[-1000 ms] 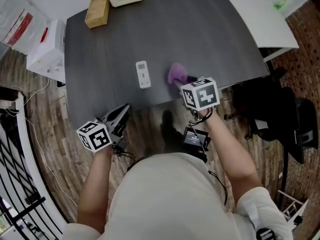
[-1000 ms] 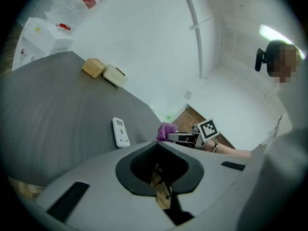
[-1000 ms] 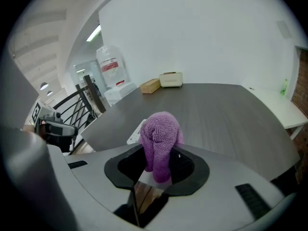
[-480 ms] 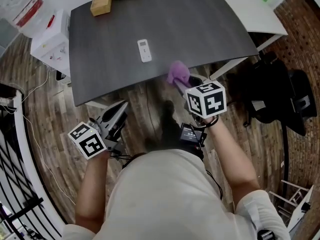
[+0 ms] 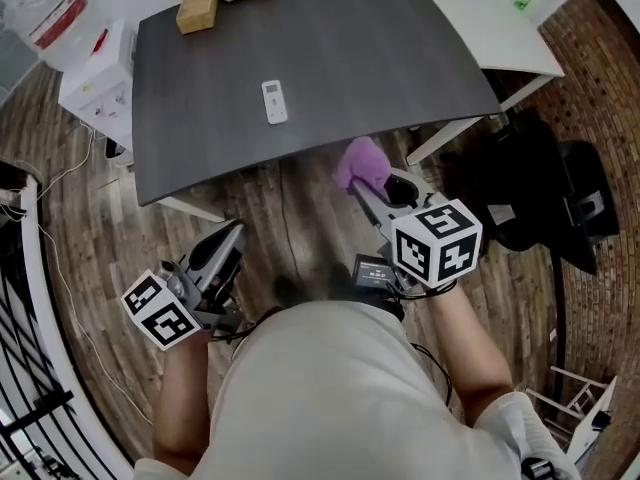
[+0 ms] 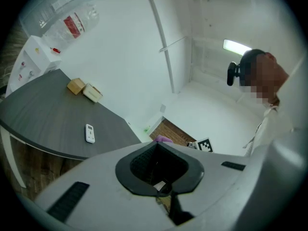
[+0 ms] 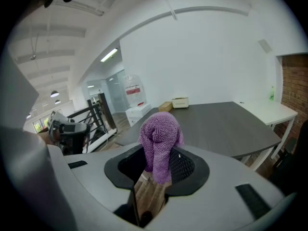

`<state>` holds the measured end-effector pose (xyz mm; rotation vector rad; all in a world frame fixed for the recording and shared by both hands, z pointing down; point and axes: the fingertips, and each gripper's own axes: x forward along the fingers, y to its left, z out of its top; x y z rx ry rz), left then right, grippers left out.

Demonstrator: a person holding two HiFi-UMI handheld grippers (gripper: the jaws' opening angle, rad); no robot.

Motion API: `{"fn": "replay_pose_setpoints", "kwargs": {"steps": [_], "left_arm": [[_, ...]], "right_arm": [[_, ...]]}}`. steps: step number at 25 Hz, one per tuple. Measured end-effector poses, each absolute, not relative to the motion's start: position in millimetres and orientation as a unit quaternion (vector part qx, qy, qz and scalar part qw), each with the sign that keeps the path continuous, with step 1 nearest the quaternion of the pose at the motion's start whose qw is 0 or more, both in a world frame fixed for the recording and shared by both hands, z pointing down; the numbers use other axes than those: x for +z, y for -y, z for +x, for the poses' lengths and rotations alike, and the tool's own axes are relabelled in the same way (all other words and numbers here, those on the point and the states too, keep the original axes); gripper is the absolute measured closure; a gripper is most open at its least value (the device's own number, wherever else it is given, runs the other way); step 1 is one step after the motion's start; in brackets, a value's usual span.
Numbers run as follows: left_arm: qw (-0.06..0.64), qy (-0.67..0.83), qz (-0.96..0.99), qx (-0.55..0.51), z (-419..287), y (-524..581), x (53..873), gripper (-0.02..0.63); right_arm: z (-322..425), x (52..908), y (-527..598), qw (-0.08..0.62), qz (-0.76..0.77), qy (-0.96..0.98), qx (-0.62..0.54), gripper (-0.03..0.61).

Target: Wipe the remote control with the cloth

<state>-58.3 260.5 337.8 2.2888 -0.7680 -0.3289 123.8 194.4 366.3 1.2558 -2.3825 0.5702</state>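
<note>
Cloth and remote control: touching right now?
Apart. Head view: the cloth, held in the right claw, is over the floor off the table; the remote control lies on it.

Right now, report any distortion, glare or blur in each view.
Head view: sharp and evenly lit, though the wide lens bows the edges of the table. Left gripper view: strong fisheye with dark corners, and the ceiling light burns out to white. Right gripper view: fisheye curves the wall lines, the cloth is crisp, and the pale wall behind looks washed out.
</note>
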Motion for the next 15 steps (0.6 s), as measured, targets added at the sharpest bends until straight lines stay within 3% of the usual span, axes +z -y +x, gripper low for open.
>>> {"fn": "replay_pose_setpoints", "kwargs": {"steps": [10,15], "left_arm": [[0.333,0.329,0.865,-0.180,-40.2,-271.7,312.2,0.611],[0.289,0.360,0.852,-0.247,-59.4,-262.3,281.5,0.611]], "right_arm": [[168.4,311.5,-219.7,0.115,0.447,0.859,0.221,0.454],[178.2,287.2,-217.6,0.088,0.459,0.864,0.190,0.454]]}}
